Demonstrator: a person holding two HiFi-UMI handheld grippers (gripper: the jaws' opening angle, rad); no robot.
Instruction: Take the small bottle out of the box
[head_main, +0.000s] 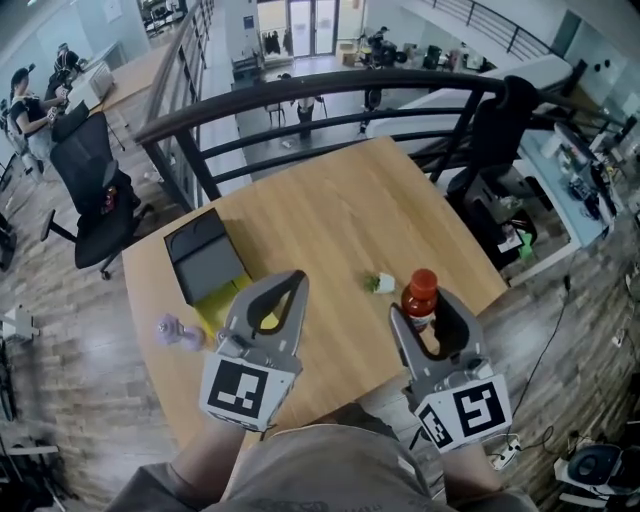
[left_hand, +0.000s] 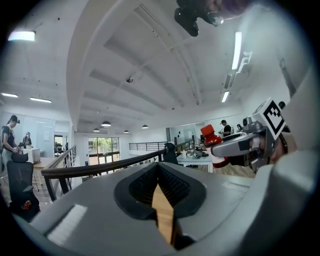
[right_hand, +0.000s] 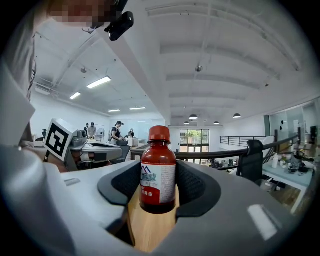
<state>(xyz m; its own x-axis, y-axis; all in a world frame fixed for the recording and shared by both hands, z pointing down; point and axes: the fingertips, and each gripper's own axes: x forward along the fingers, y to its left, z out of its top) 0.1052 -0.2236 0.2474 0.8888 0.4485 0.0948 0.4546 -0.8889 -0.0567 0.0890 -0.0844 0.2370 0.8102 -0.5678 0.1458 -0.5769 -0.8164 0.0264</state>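
A dark box (head_main: 205, 258) sits open on a wooden table (head_main: 340, 210). Its yellow inside is partly hidden by the left gripper (head_main: 288, 285), so its contents cannot be told. That gripper's jaws are pressed together on nothing. Well right of the box and outside it, the right gripper (head_main: 421, 312) pinches the small bottle (right_hand: 158, 170) upright. The bottle has a red cap, a white label and dark red liquid.

small bottle (right_hand: 158, 170): dark red body, bright red cap, white label with a blue mark
box (head_main: 205, 255): dark grey lid, yellow inside
surface (head_main: 340, 200): pale wood grain
left gripper (head_main: 296, 275): grey, black-and-white square marker
right gripper (head_main: 420, 306): grey, black-and-white square marker
small object (head_main: 172, 331): lilac
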